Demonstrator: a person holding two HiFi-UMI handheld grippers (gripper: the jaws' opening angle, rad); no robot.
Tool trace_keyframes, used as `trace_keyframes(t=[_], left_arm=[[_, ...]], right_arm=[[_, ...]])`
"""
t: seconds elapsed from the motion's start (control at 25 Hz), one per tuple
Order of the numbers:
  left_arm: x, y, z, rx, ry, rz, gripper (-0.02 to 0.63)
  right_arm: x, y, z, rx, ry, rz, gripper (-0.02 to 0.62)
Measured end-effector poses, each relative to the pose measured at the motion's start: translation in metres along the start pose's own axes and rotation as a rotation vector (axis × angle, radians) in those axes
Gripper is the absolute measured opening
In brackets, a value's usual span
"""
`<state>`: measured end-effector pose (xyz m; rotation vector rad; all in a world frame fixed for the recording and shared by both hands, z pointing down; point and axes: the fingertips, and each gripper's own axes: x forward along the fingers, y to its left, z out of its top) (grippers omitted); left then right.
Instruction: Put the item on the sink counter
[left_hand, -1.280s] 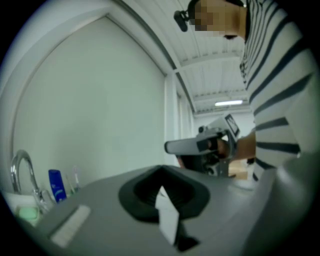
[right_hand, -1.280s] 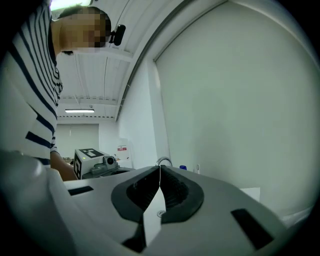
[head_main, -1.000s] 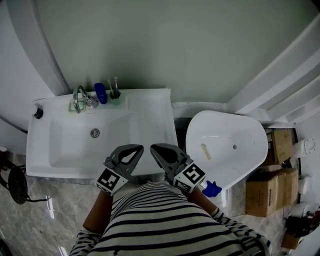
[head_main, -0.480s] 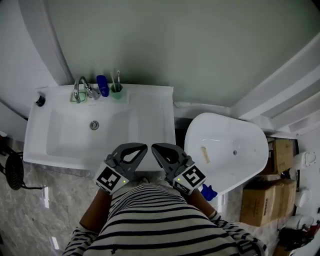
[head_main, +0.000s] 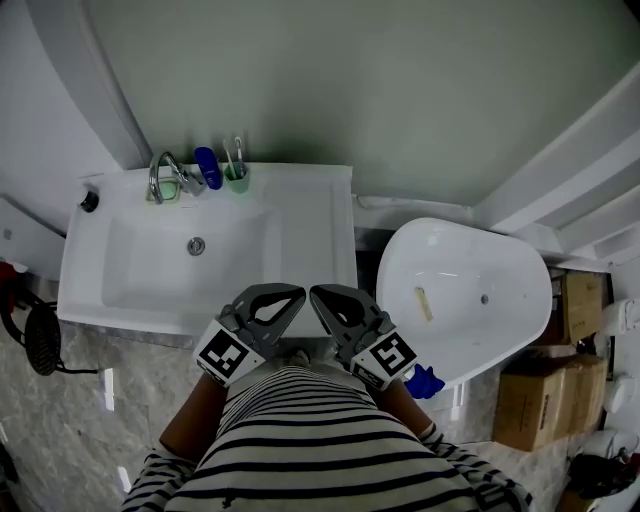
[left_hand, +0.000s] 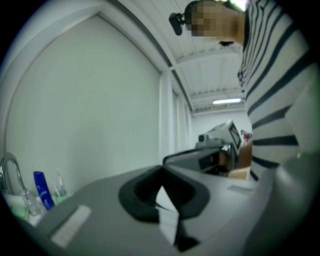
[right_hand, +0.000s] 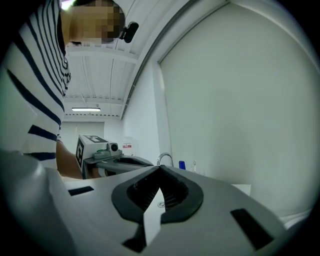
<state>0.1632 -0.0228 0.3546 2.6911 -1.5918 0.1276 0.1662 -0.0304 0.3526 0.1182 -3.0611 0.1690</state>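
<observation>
Nothing in view settles which item is meant. A pale stick (head_main: 425, 303) lies flat in the white tub (head_main: 500, 335), off to the right of your right gripper (head_main: 316, 295). A blue thing (head_main: 424, 381) sits just beside that gripper's marker cube, low and half hidden by your shirt. Straight ahead of both grippers is the surface (head_main: 315, 220). At its far end, near the tap (head_main: 165, 172), stand a bottle (head_main: 208, 167) and a cup (head_main: 236, 178) with brushes in it.

Both grippers have their jaws together on nothing. The left gripper (head_main: 297, 294) has its tip just beside the right one's, over the near edge of the surface. That fits either an item already among the things by the tap, or one off the surface in or near the tub.

- **Wrong item:** You could go for the wrong one of the two candidates.
- **A poor grip:** If the stick is the item, it lies flat on a smooth, curved wall. A gripper that comes in barely opened may push it away or skate it toward the drain.
- **A careless release:** One near the bowl's slope could let the item slide in, and one close to the cup could tip it.
- **Clashing tips:** With the tips this close, a quick swing to the right may make them knock together.
</observation>
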Motion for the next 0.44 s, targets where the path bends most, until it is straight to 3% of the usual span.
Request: trace_keyframes(t=[0.44], left_arm=[[0.016,-0.011,-0.002,0.009,0.022,-0.01,0.008]], right_arm=[[-0.016,-0.011,-0.01,-0.027,0.007,0.008,0.006]])
